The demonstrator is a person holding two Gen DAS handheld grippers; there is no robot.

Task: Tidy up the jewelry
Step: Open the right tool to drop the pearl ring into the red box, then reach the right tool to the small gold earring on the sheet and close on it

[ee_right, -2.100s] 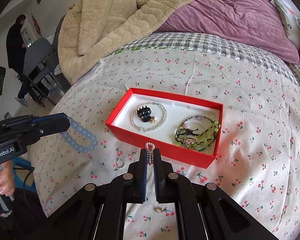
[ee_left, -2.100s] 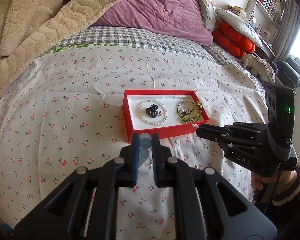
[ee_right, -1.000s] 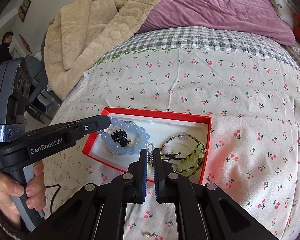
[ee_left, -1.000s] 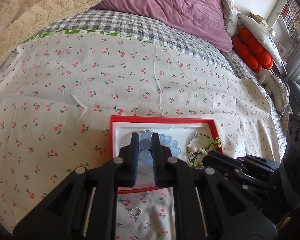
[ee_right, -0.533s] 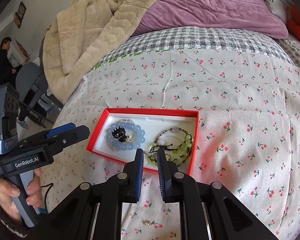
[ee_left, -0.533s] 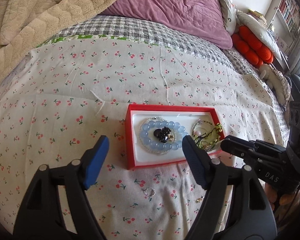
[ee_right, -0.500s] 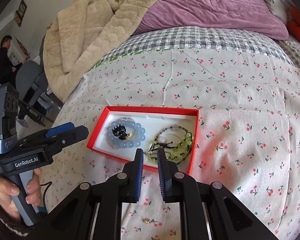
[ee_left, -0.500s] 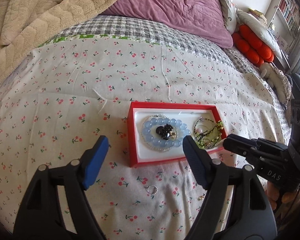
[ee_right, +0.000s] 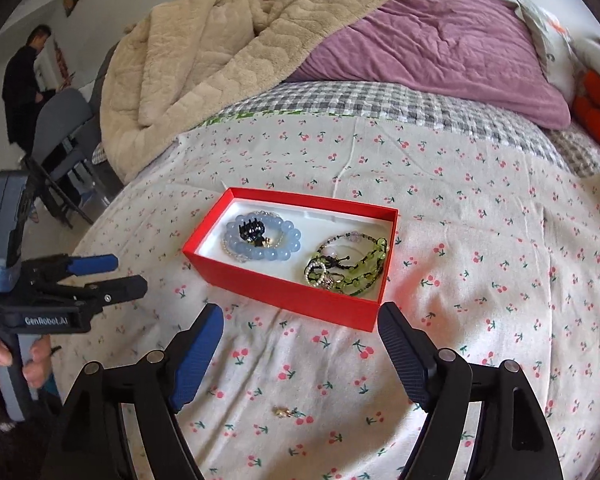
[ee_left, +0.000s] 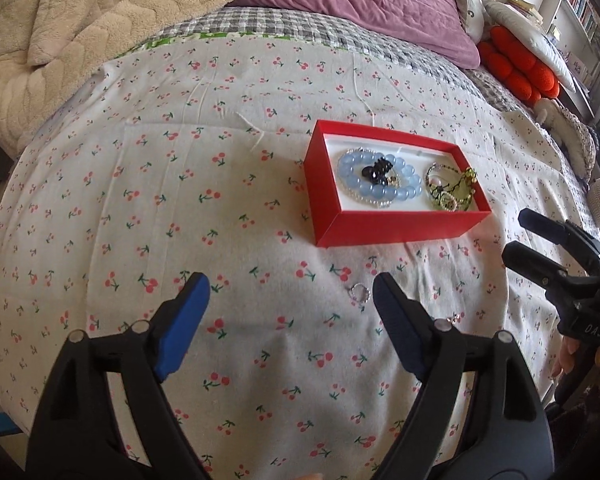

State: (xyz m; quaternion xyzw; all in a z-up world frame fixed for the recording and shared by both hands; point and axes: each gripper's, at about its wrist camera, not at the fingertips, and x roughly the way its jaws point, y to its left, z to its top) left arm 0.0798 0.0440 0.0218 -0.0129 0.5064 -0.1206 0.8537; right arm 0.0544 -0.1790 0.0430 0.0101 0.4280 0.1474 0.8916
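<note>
On the cherry-print bedspread (ee_left: 180, 200) near the red box (ee_left: 380, 226), a light, slippery ring (ee_left: 359, 292) lay ungrasped, needing a rim pinch; both grippers (ee_left: 288, 292) (ee_right: 300, 320) were opening wide, empty.

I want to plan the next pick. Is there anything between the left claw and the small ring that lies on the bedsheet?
Nothing visible stands in the way. The small ring lies on bare bedsheet just ahead of the left claw, whose jaws are opening with nothing between them. The red box sits farther back, beyond the ring.
</note>
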